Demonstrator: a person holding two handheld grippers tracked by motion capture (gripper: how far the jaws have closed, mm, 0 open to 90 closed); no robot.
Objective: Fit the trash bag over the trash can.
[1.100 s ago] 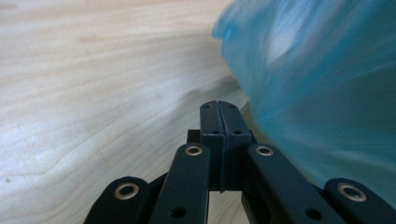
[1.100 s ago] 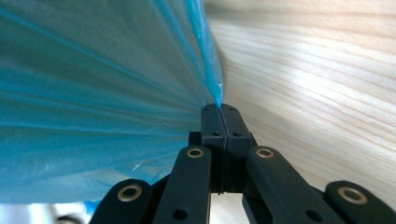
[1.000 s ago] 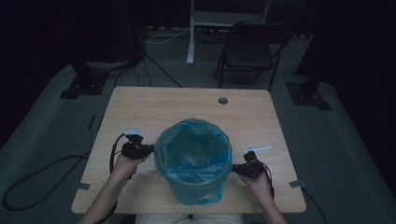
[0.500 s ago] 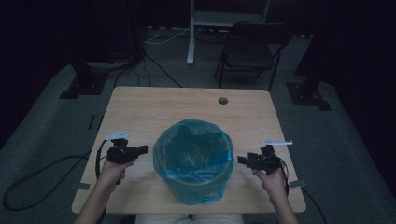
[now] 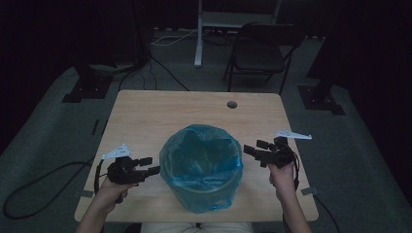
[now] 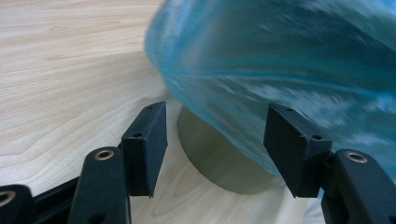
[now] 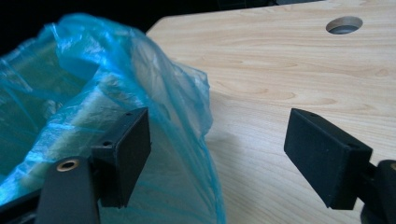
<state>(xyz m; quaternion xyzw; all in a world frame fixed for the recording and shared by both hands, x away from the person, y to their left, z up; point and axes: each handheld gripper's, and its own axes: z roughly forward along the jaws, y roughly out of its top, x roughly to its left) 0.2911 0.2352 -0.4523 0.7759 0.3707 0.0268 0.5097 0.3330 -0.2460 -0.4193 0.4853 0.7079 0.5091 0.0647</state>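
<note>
Left gripper view: the left gripper (image 6: 212,140) has its two black jaws spread wide with nothing between them; past the gap lies the lower wall of the bin (image 6: 219,158), with the blue bag (image 6: 289,60) hanging over it from above, blurred. The jaws are near the bin but not touching it. In the right gripper view the right gripper (image 7: 217,154) also stands with jaws wide apart and holding nothing; one jaw lies in front of the bag's loose folded edge (image 7: 159,93), whether touching it cannot be told, and the other is over bare table (image 7: 280,70). A round cable hole (image 7: 344,24) shows in the tabletop farther off. In the high view the left gripper (image 5: 150,165) and right gripper (image 5: 252,151) sit on either side of the bin (image 5: 201,167), each just beside its rim and pointing inward. The bin stands upright at the near middle of the table (image 5: 160,111), the bag lining it and folded over the rim. A folding chair (image 5: 260,48) stands on the floor beyond the table.
</note>
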